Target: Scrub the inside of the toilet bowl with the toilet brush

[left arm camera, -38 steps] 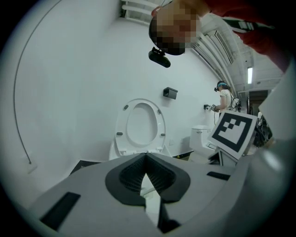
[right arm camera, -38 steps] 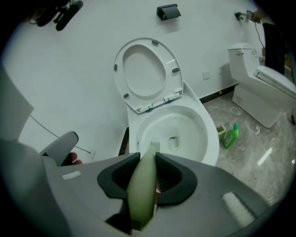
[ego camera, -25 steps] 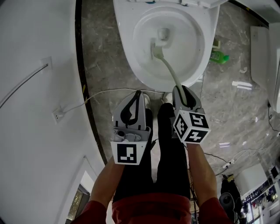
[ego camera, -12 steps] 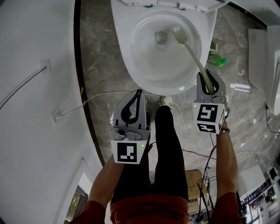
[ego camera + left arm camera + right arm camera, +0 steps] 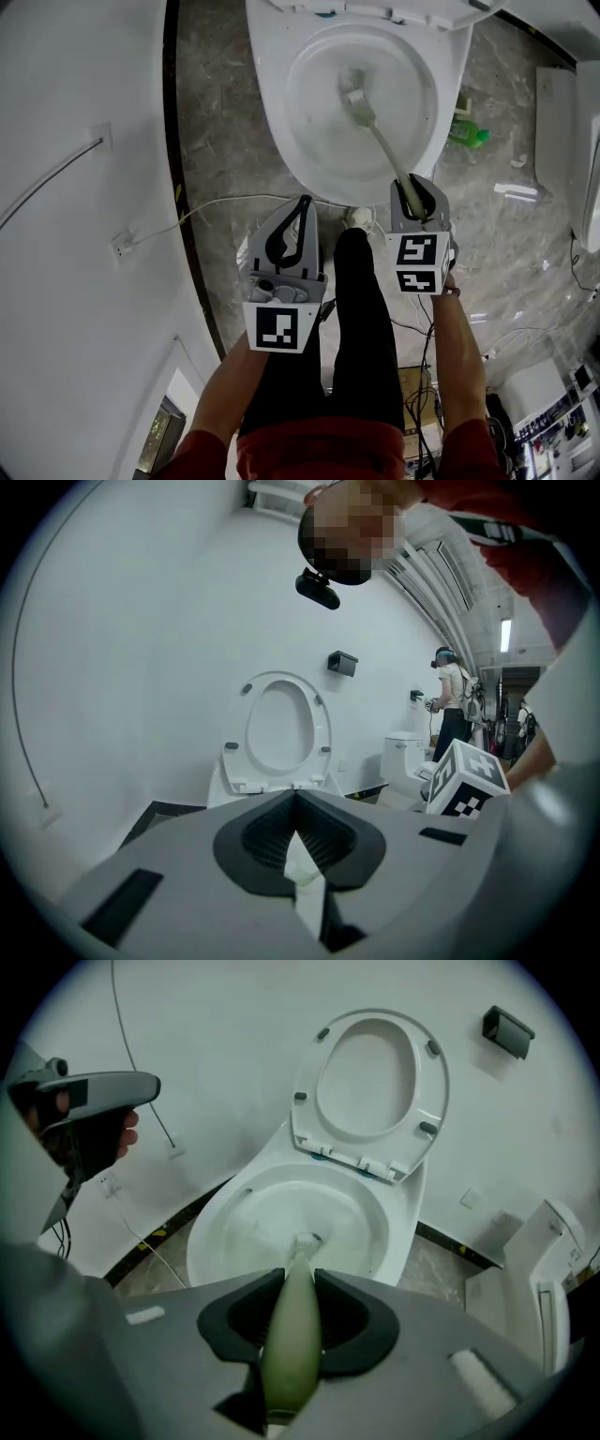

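The white toilet bowl (image 5: 281,141) is open below me, seat and lid raised (image 5: 370,1082). My right gripper (image 5: 412,192) is shut on the pale green handle of the toilet brush (image 5: 292,1335), just over the bowl's near rim. The handle slants forward into the bowl, and the brush head (image 5: 356,101) rests near the drain at the bowl's middle; the right gripper view has the brush head (image 5: 305,1241) low inside the bowl (image 5: 225,1232). My left gripper (image 5: 298,211) is shut on nothing, held left of my legs, short of the bowl; in its own view the left gripper (image 5: 298,803) faces the raised seat (image 5: 281,728).
A green bottle (image 5: 467,131) lies on the marble floor right of the toilet. A white cable (image 5: 216,206) crosses the floor from the left wall. Another white fixture (image 5: 562,122) stands far right. My legs in black trousers (image 5: 356,309) stand before the bowl. Another person (image 5: 452,705) stands far off.
The brush head swept from the bowl's left side to its back right, then to the middle near the drain. My right gripper swung right, then back left. The left gripper barely moved.
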Tool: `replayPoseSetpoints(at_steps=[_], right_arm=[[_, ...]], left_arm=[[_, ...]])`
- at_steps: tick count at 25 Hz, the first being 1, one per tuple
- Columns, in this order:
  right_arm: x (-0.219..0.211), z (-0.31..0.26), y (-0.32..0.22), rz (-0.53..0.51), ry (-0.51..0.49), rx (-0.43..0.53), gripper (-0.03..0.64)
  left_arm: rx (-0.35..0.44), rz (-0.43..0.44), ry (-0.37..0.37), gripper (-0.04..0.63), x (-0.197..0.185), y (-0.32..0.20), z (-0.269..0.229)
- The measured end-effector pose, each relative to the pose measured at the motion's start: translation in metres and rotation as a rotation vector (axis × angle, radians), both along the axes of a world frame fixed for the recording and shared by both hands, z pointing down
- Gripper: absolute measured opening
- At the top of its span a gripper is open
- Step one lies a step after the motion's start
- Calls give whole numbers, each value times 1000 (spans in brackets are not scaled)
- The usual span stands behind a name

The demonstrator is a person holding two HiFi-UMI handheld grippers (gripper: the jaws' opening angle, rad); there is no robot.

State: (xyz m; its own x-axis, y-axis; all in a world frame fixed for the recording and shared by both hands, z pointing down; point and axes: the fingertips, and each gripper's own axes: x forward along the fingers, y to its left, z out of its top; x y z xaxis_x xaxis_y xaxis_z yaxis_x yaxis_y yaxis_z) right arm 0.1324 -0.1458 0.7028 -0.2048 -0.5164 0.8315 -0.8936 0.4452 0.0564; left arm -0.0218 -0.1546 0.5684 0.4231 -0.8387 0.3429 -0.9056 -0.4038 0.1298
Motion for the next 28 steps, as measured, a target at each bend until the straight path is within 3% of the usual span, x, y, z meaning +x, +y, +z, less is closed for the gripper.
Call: replayPoseSetpoints(at_steps=[5, 14, 18, 23, 28], right_arm=[[-39, -5, -1, -3, -42, 5, 112], [-91, -60, -49, -122, -81, 140, 112], [-83, -42, -71, -68, -72, 126, 112], [-60, -2, -100, 50, -65, 42, 114], [-41, -34, -104, 157, -142, 70, 114]], left_arm=[[8, -12, -3, 5, -6, 1, -2], [8, -33, 0, 5, -17, 3, -5], [12, -57, 4, 5, -25, 0, -6], [12, -62, -6, 5, -30, -1, -5], [6, -57, -8, 5, -30, 1, -3]])
